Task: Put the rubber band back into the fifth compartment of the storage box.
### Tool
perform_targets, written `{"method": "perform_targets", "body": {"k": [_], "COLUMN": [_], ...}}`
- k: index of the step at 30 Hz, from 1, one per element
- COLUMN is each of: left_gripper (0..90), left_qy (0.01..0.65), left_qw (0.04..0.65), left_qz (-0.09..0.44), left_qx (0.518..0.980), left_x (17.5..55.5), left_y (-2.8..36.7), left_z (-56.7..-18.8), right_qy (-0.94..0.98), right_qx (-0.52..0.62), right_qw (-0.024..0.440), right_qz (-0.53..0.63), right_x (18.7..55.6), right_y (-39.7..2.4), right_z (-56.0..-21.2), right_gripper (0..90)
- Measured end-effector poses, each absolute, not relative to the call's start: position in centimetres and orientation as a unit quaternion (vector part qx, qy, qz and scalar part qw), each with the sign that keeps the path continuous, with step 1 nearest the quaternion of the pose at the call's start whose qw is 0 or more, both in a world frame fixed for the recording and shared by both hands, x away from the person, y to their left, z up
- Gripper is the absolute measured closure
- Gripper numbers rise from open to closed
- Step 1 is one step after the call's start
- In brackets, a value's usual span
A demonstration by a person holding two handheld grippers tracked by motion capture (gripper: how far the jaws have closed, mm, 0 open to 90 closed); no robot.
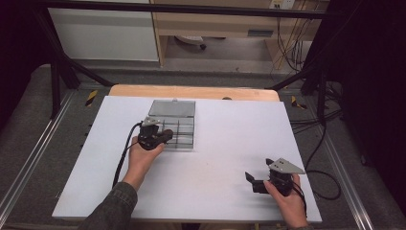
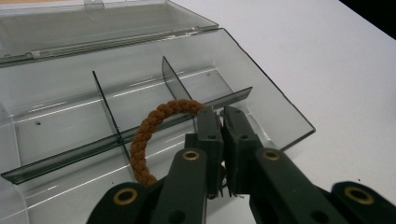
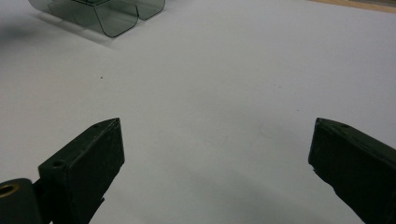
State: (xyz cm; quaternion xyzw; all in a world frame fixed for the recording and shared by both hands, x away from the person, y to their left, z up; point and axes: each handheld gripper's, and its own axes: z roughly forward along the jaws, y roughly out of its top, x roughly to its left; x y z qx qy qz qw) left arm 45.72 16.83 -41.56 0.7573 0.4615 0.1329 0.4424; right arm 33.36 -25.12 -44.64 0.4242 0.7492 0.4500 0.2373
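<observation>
Left gripper, jaws pinched on a brown braided bracelet, is held over the clear compartment box, lid open. Bracelet is gripped but not yet dropped in a compartment; release is left. Right gripper is rested spread on the white tabletop. Cables are seen beyond.
</observation>
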Motion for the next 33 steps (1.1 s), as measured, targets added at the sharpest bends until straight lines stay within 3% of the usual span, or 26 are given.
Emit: {"method": "perform_targets", "body": {"k": [20, 27, 33], "left_gripper": [85.4, 77.9, 77.5], "left_qy": [0.471, 0.463, 0.464], "left_qw": [0.436, 0.439, 0.442], "left_qz": [0.121, 0.139, 0.137], "left_qx": [0.757, 0.757, 0.755], "left_x": [46.42, 46.30, 46.32], "left_y": [16.31, 16.11, 16.11], "left_z": [-42.34, -42.13, -42.08], "right_qy": [0.750, 0.751, 0.751], "right_qx": [0.425, 0.424, 0.425], "right_qw": [0.234, 0.234, 0.233], "right_qz": [0.450, 0.449, 0.449], "right_x": [33.39, 33.43, 33.44], "right_y": [-25.17, -25.27, -25.26], "right_z": [-44.69, -44.73, -44.73], "right_gripper": [3.7, 3.6, 3.5]}}
